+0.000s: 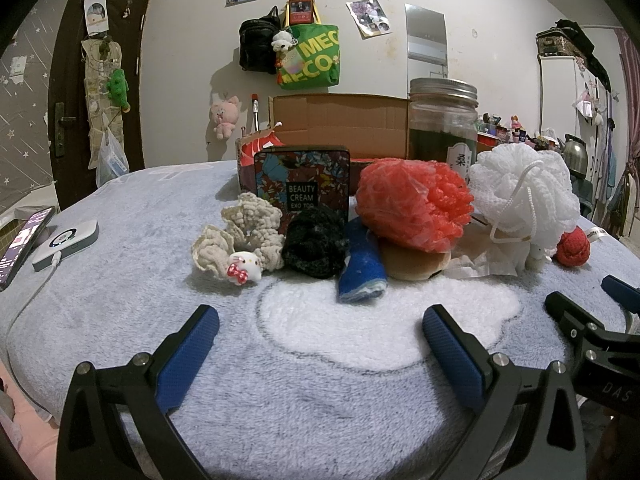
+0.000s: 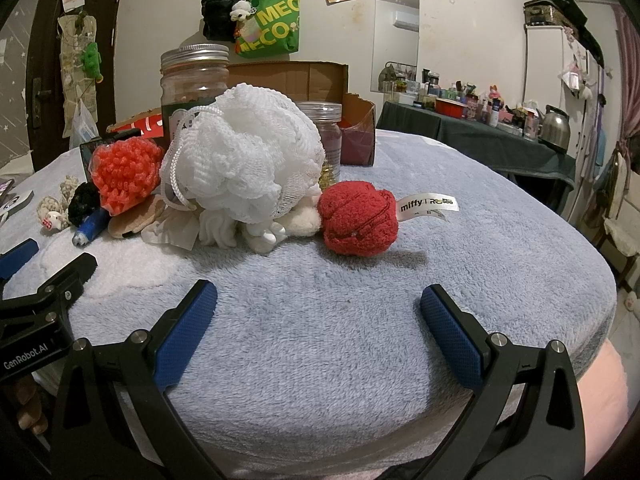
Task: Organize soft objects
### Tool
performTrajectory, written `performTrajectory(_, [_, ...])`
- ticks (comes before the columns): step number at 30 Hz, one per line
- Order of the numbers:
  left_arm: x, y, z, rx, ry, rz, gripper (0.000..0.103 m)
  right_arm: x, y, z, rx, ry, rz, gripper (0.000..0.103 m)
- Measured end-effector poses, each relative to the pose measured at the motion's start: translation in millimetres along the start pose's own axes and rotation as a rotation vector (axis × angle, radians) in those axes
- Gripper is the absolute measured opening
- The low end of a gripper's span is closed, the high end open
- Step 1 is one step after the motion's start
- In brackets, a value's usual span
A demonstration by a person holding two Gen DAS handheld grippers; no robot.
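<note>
Both grippers hover low over the near edge of the blanket-covered bed [image 1: 120, 320], nothing held: left gripper [image 1: 320, 332] has its fingers spread wide and empty, right gripper [image 2: 318, 308] likewise. The soft objects sit in a row across the middle of the bed, in front of a cardboard box [image 1: 340, 120] at the far edge: cream crochet scrunchie [image 1: 240, 232], black scrunchie [image 1: 316, 240], blue cloth roll [image 1: 362, 264], red mesh pouf [image 1: 414, 204], white mesh pouf [image 2: 248, 160], red plush ball [image 2: 358, 220] nearest the right edge. Judgement: no grasp begun; the likely first step is a pick. The red plush ball lies apart from the pile and straight ahead of the right gripper — the cleanest start. Close the fingers across its body, not on the tag [image 2: 426, 206], and squeeze only enough to lift; the poufs compress and may drag neighbours by the white cord [image 2: 176, 176]. Hard to read: a tan round item [image 1: 416, 266] mostly buried under the red pouf, a white plush piece half hidden beneath the white pouf, and the box interior, which is not visible — so the intended destination cannot be told.
</note>
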State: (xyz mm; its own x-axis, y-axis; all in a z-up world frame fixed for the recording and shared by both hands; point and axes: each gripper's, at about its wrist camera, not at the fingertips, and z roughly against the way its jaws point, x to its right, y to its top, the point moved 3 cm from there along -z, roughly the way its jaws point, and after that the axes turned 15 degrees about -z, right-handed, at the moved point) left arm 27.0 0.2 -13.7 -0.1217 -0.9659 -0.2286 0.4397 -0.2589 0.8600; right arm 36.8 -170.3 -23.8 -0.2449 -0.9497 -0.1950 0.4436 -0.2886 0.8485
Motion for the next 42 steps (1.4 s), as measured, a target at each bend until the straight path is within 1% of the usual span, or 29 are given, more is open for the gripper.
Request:
performTrajectory(7, [-0.1, 0.1, -0.2, -0.003, -0.007, -0.002, 0.103, -0.4, -0.5, 0.3, -0.004, 0.007, -0.003, 0.103])
performTrajectory(9, [2.6, -1.2, -1.3, -0.005, -0.013, -0.001, 0.103, 0.9, 0.2, -0.4, -0.007, 0.009, -0.003, 0.103])
performTrajectory(14, [-4.1, 6.1, -1.0, -0.014, -0.037, -0.018, 0.103, 3.5, 7.4, 0.9, -0.022, 0.019, 0.003, 0.103])
performTrajectory(20, [-15.6, 14.9, 7.3, 0.022, -0.053, -0.006, 0.103, 7.8, 13.0, 0.1, -0.035, 0.041, -0.009, 0.103])
performTrajectory(25, [-26.4, 25.4, 10.6, 0.040, -0.056, -0.014, 0.103, 10.1, 25.2, 3.8, -0.015, 0.064, -0.008, 0.103])
performTrajectory(29, [-32.0, 35.1, 13.4, 0.059, -0.064, -0.034, 0.103, 3.6, 34.3, 6.4, 0.006, 0.092, 0.013, 0.103])
performTrajectory(31, [-33.1, 42.0, 14.4, 0.067, -0.082, -0.040, 0.103, 1.5, 40.7, 7.5, 0.012, 0.111, 0.013, 0.103])
performTrajectory(36, [-30.3, 62.0, 13.8, 0.077, -0.166, -0.054, 0.103, -0.3, 62.2, 7.1, 0.000, 0.173, -0.010, 0.103])
performTrajectory(39, [-27.2, 76.1, 8.4, 0.080, -0.198, -0.079, 0.103, -1.7, 77.5, 2.6, -0.025, 0.227, -0.015, 0.103])
performTrajectory(42, [-24.0, 88.1, -3.1, 0.063, -0.235, -0.086, 0.103, -1.2, 92.2, -8.2, -0.068, 0.271, -0.010, 0.103])
